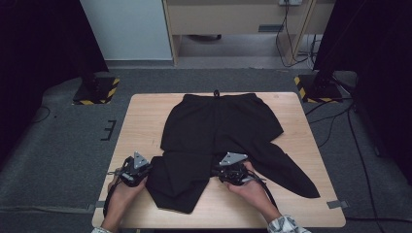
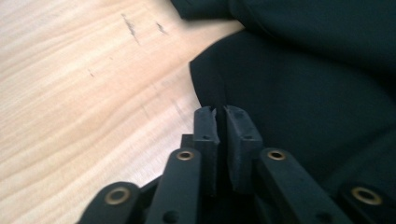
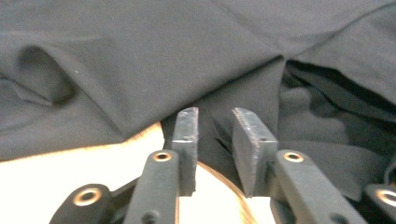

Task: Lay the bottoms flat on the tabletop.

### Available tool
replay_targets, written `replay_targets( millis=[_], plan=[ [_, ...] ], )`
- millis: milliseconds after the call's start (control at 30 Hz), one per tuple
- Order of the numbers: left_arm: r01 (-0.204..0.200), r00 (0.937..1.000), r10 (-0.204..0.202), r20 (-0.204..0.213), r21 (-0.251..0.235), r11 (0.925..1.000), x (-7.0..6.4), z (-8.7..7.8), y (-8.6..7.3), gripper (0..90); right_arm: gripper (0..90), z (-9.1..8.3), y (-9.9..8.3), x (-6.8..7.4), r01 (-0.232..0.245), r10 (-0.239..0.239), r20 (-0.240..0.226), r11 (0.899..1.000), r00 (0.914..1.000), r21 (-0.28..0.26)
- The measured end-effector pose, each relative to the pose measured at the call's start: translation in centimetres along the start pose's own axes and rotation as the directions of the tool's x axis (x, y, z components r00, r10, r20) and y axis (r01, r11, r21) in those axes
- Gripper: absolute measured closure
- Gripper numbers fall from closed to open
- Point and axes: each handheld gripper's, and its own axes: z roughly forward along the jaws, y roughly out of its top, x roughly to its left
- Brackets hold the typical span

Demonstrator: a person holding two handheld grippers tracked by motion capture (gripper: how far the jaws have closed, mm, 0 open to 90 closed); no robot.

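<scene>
A pair of black trousers point(image 1: 218, 124) lies flat on the wooden table point(image 1: 141, 121), waistband at the far side and both legs toward me. My left gripper point(image 1: 147, 173) is at the left edge of the near left leg point(image 1: 177, 182). In the left gripper view its jaws point(image 2: 220, 114) are pressed together on the thin edge of the cloth point(image 2: 299, 93). My right gripper point(image 1: 217, 171) is at the right side of that same leg, near the crotch. In the right gripper view its jaws point(image 3: 215, 116) stand apart, with a fold of the cloth point(image 3: 140, 60) lying between them.
The right trouser leg point(image 1: 291, 174) stretches out toward the table's near right corner. Bare wood point(image 1: 301, 213) runs along the front and left edges. Around the table are dark floor, two yellow-and-black striped stand bases point(image 1: 97, 90) and cables point(image 1: 350, 126) on the right.
</scene>
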Motion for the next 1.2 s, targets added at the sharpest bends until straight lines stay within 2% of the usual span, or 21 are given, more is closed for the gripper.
replay_targets(
  millis=[200,300,433,500,567,633,667,733,800,867,900,967,1067,1200],
  plan=[
    [-0.008,0.9994,0.006,0.033,0.056,0.9984,-1.4,-1.7,-0.9,86.5,84.2,-0.2,-0.2,-0.5,0.0,0.0,-0.005,1.0,1.0,0.002],
    [-0.008,0.9998,0.007,0.02,0.095,0.9955,-2.1,-2.9,-1.7,86.5,88.5,-0.3,-0.2,-0.7,0.003,-0.003,0.006,1.0,1.0,0.008],
    [-0.013,0.9998,0.012,0.014,0.122,0.9924,-2.8,-4.3,-2.9,86.1,89.8,-0.6,-0.4,-1.3,-0.022,0.022,0.04,1.0,0.9989,0.012],
    [-0.023,0.9997,0.023,-0.001,0.111,0.9936,-3.0,-4.8,-3.3,81.7,89.7,-0.9,-0.5,-1.6,-0.03,0.029,0.046,0.999,0.9985,0.014],
    [-0.022,0.9996,0.023,-0.016,0.06,0.998,-3.0,-5.0,-3.3,69.6,87.4,-1.2,-0.4,-1.7,-0.028,0.028,0.043,1.0,0.9987,-0.001],
    [-0.021,0.9994,0.021,-0.027,-0.011,0.9997,-2.9,-5.3,-2.8,59.0,80.6,-1.6,0.0,-1.4,-0.023,0.024,0.041,0.999,0.9989,-0.025],
    [-0.018,0.9997,0.018,-0.014,-0.054,0.9984,-3.0,-5.4,-2.6,57.8,78.3,-1.9,0.4,-1.3,-0.02,0.022,0.038,0.999,0.999,-0.043],
    [-0.014,0.9999,0.015,0.004,-0.094,0.9955,-3.2,-5.4,-2.1,57.3,74.7,-2.5,1.1,-0.7,-0.016,0.018,0.022,0.997,0.9996,-0.078],
    [-0.022,0.9997,0.022,0.005,-0.108,0.9939,-3.4,-5.0,-1.5,57.5,72.0,-2.7,1.8,0.0,-0.003,0.003,-0.003,0.995,1.0,-0.1],
    [-0.044,0.9989,0.046,0.008,-0.127,0.9909,-3.5,-4.5,-0.8,58.7,70.2,-2.5,2.4,0.8,0.013,-0.015,-0.021,0.995,0.9997,-0.1],
    [-0.043,0.9989,0.046,0.014,-0.134,0.9901,-3.6,-4.2,-0.4,59.4,68.7,-2.3,2.6,1.2,0.014,-0.018,-0.03,0.995,0.9994,-0.101],
    [-0.045,0.9977,0.051,0.045,-0.124,0.9913,-3.8,-3.4,0.2,63.5,65.5,-1.9,3.2,2.1,0.034,-0.037,-0.041,0.996,0.9985,-0.086],
    [-0.074,0.996,0.078,0.043,-0.088,0.9934,-4.4,-2.7,0.2,67.1,61.8,-1.2,4.1,3.6,0.043,-0.05,-0.073,0.995,0.9961,-0.088],
    [-0.039,0.9989,0.04,0.024,-0.058,0.9976,-3.7,-3.1,-0.5,73.4,51.9,0.3,4.8,5.9,0.079,-0.086,-0.103,0.994,0.991,-0.069]
  ],
)
